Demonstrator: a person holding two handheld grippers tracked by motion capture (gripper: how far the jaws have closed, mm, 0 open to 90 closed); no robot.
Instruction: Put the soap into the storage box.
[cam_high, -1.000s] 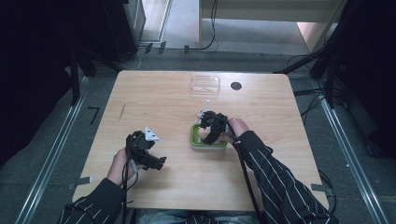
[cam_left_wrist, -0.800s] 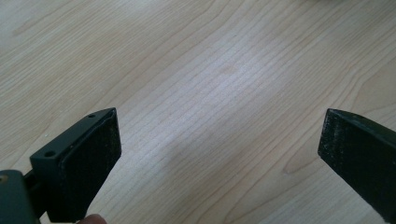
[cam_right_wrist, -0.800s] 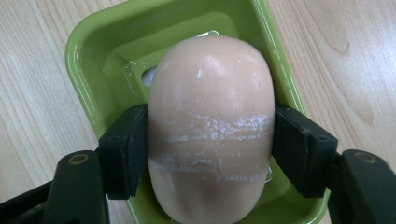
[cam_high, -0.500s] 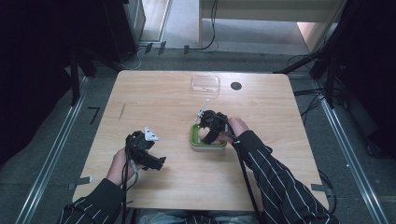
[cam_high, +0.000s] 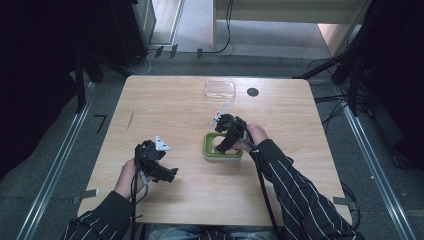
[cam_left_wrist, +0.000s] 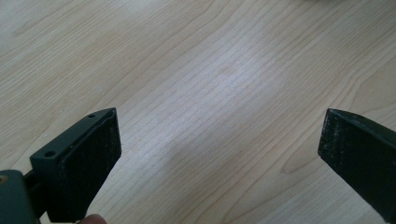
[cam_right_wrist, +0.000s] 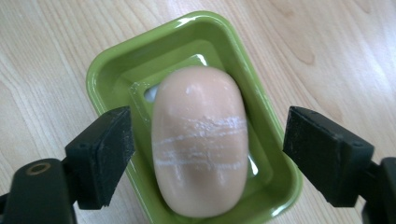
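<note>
Pale wood-grain counter (cam_high: 165, 107) everywhere, bare under the left claw (cam_left_wrist: 219, 154), jaws spread wide apart and holding nothing, parked near the front left. Moving right: green dish (cam_right_wrist: 109, 77) just right of centre, with a peach soap bar (cam_right_wrist: 201, 140) lying lengthwise inside, white scuff lines across its middle. Right claw (cam_right_wrist: 208, 156) poised directly above, jaws wide apart, one to each side of the bar, neither touching. Likely step: gripping the soap. Best done by lowering straight, centring across the bar's narrow width, closing slowly and gently, minding a slippery surface. Farther back, a clear lid (cam_high: 219, 89) and a dark round spot (cam_high: 252, 92) on the counter.
</note>
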